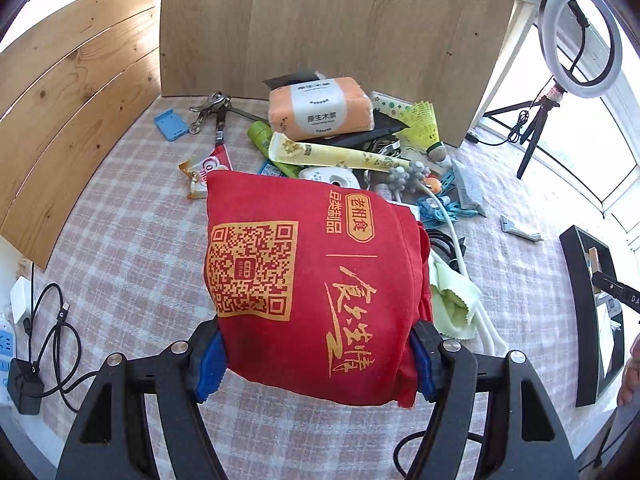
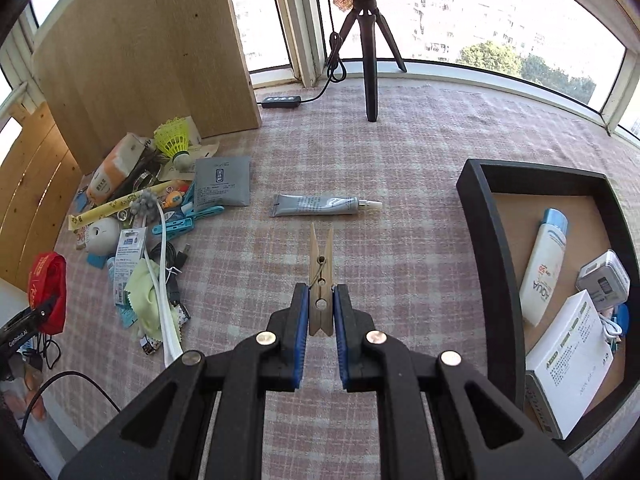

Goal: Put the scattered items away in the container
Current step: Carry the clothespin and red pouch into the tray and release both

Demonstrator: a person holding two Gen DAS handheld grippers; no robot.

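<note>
Left wrist view: left gripper (image 1: 316, 354) clamps a red bag (image 1: 308, 280) near the clutter. Right gripper (image 2: 321, 320) pinches a wooden peg (image 2: 321, 280); the black tray (image 2: 496, 280) lies at right.

A surface covered in a pink-and-white checked cloth (image 2: 400, 152) carries everything. In the right wrist view, a grey tube (image 2: 320, 205) lies alone near centre. At nine o'clock a heap of small items spreads, among them a grey sachet (image 2: 222, 181). At three o'clock rests a black tray (image 2: 494, 256). At twelve o'clock stands a tripod (image 2: 370, 60).
</note>
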